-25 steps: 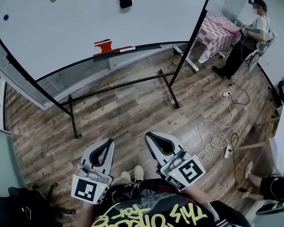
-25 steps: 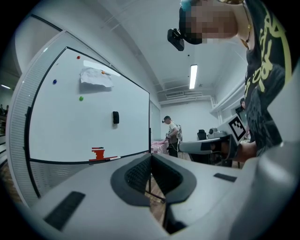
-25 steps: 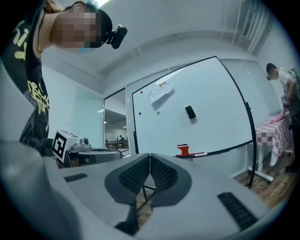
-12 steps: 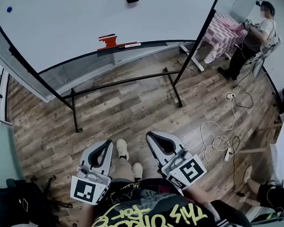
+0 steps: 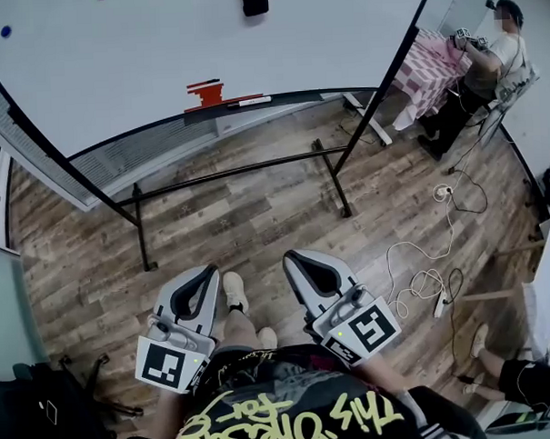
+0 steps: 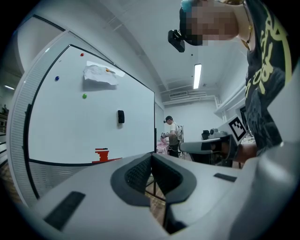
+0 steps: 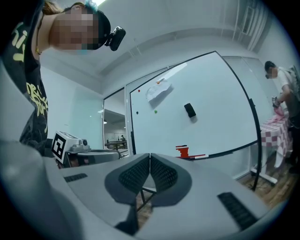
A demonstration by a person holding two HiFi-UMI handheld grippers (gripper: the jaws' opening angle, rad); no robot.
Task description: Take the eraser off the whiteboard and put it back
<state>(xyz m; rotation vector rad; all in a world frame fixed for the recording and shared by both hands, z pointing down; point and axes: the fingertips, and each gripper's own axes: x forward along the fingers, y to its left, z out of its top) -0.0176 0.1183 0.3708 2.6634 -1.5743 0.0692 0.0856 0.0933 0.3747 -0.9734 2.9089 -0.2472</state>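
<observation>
— What did the room look like?

— A wood-plank floor (image 5: 256, 206) ran up to a big whiteboard (image 5: 159, 55) on a black stand. Far off to the right a person (image 5: 486, 55) stood by a pink checked cloth (image 5: 428, 66). A white cable (image 5: 413, 263) lay looped on the boards.

— And the eraser?

— The black eraser (image 5: 254, 0) sat stuck high on the board's face. It was well apart from both tools, ahead of them and above their level.

— How were the tools?

— The left tool (image 5: 210, 273) and the right tool (image 5: 291, 259) were held side by side, low and close to the wearer's body, pointing towards the board. Each had its jaws closed tip to tip with nothing between them.

— What stood in between?

— Open floor and the stand's lower crossbar (image 5: 227, 169). On the tray below the eraser lay a red object (image 5: 206, 90) and a marker (image 5: 250, 101). A crumpled paper (image 7: 159, 91) and small coloured magnets (image 6: 84, 96) were pinned higher up.
</observation>
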